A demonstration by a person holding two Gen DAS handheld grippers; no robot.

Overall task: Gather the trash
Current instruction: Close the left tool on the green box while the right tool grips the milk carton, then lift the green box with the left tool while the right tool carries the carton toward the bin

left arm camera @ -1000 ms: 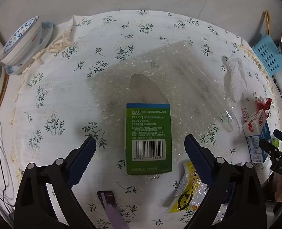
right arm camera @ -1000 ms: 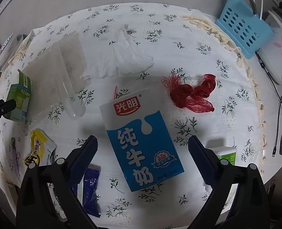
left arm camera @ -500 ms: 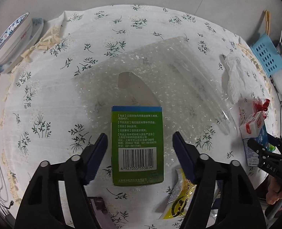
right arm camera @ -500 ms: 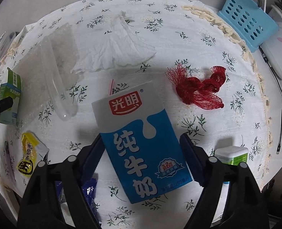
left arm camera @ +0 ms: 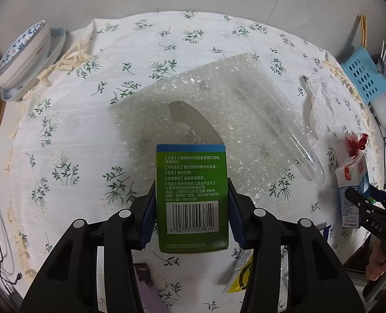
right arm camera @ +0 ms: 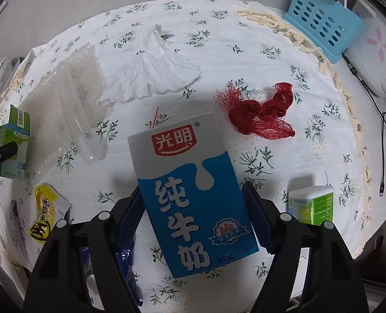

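Note:
My left gripper [left arm camera: 191,208] is shut on a green medicine box [left arm camera: 191,182] with a barcode, its open flap pointing away over a sheet of bubble wrap [left arm camera: 219,109]. My right gripper [right arm camera: 193,214] is shut on a blue and white milk carton [right arm camera: 190,195]. The green box also shows at the far left of the right wrist view [right arm camera: 14,143], and the carton at the right of the left wrist view [left arm camera: 352,182]. Both are held just above the flowered tablecloth [left arm camera: 75,130].
Loose trash on the cloth: a white tissue [right arm camera: 151,75], red netting [right arm camera: 261,117], a yellow sachet [right arm camera: 44,216], a blue wrapper [right arm camera: 125,263], a small green and white box [right arm camera: 311,203]. A blue basket [right arm camera: 321,18] stands at the back right, stacked bowls [left arm camera: 23,54] at the back left.
Both grippers moved forward and closed: the left one onto the green box, the right one onto the milk carton. Both items now sit between the fingers.

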